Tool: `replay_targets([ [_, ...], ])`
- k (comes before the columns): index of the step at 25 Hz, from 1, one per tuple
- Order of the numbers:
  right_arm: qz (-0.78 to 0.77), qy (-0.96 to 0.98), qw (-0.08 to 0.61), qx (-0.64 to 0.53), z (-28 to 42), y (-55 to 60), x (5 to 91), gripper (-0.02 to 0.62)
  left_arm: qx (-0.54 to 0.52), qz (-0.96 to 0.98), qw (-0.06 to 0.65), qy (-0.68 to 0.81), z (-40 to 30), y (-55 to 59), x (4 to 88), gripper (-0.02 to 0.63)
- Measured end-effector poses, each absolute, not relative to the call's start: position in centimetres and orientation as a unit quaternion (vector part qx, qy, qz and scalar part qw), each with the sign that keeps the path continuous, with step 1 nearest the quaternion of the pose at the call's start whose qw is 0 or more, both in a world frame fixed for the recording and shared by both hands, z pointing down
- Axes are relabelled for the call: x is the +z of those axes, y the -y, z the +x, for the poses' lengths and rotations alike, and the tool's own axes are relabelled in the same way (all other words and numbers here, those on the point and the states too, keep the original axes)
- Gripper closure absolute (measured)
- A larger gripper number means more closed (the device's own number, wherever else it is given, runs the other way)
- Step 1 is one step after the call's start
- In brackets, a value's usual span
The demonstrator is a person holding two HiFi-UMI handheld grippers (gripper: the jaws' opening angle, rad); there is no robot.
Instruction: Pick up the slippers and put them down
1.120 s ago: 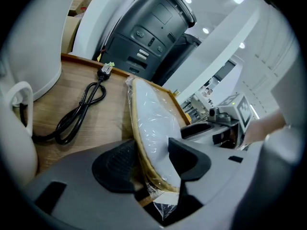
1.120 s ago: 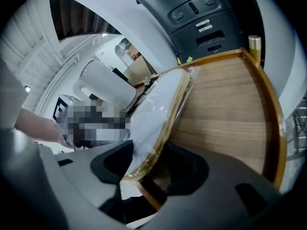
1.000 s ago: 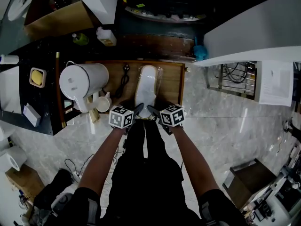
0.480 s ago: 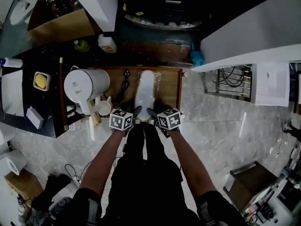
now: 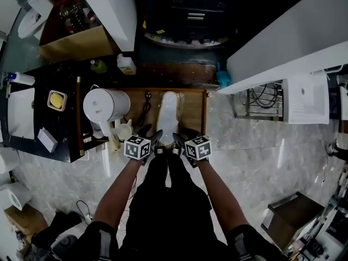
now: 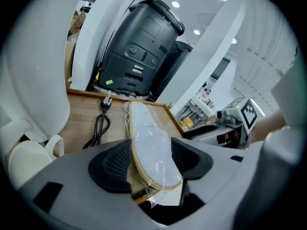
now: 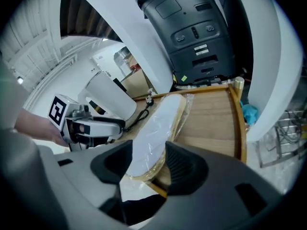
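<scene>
One slipper pack point(image 5: 168, 110) in tray point(image 5: 194, 112) — left tongs point(image 6: 152, 155) just opened around it, right tongs point(image 7: 148, 163) wide

jug point(image 6: 38, 95) cropped at edge, slippers point(image 5: 168, 109) near end hidden

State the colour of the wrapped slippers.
White, with a tan edge; the left gripper view shows the slippers best.

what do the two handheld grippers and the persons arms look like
The left gripper and right gripper match: grey moulded bodies, black rounded pads with ribbed faces, and a white cube with black square markers on top. No cables show on them. The person wears short dark sleeves, forearms bare.
</scene>
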State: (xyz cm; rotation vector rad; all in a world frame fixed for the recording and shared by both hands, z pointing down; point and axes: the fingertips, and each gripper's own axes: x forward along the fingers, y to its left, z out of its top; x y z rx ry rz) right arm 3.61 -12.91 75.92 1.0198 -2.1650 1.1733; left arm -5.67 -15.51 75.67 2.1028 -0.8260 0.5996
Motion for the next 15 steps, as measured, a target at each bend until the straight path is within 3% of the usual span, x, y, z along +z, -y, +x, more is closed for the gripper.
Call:
replay_targets([
  [3, 0.365, 0.798, 0.227, 0.423, 3.2, 12.4, 74.6, 0.380, 0.229, 0.839, 0.380, 0.314, -5.8, 15.1, 74.1, 0.353],
  [8, 0.367, 0.814, 0.212, 0.396, 3.4, 12.3, 71.9, 0.456, 0.214, 0.850, 0.370, 0.307, -5.6, 14.9, 71.6, 0.354],
  [15, 0.368, 0.826, 0.203, 0.374, 3.7, 11.8, 69.2, 0.505, 0.197, 0.867, 0.350, 0.294, -5.1, 14.4, 68.2, 0.368],
])
